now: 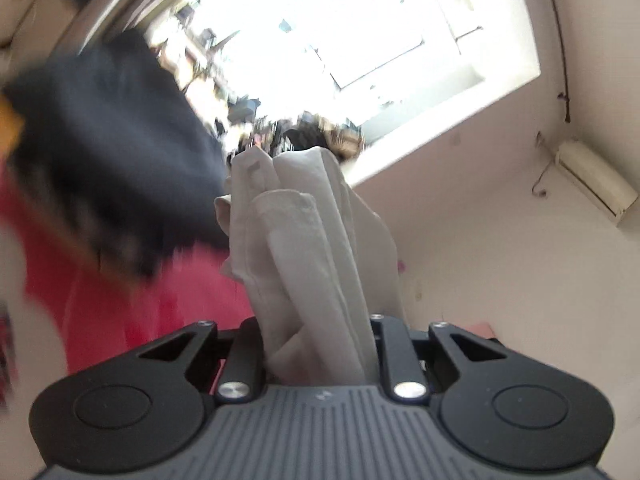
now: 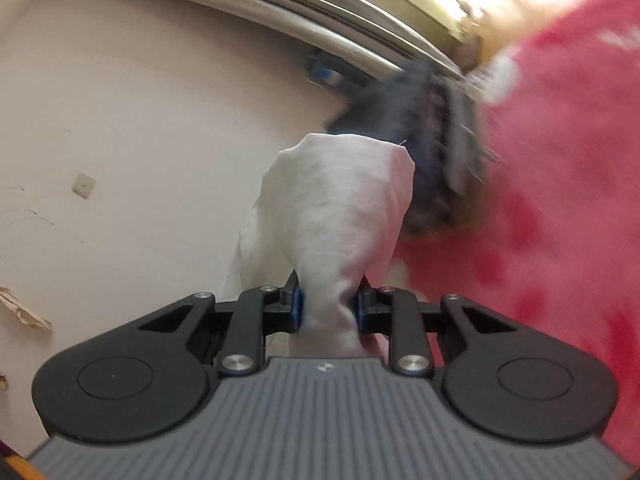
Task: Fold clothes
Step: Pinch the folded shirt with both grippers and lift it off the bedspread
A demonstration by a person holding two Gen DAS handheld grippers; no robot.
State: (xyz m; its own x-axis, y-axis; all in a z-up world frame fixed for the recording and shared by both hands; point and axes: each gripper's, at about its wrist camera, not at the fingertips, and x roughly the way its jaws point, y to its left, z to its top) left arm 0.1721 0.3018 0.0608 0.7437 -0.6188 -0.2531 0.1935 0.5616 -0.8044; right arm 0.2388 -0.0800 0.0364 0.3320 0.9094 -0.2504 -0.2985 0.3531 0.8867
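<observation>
Left wrist: bunched pale garment (image 1: pixel 304 248) pinched in claw (image 1: pixel 316 344)

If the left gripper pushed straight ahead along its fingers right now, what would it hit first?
The left gripper is already shut on the beige cloth, which bunches up directly ahead, so it meets that first. Beyond the cloth lie dark clutter and the bright window; how far off is unclear.
</observation>
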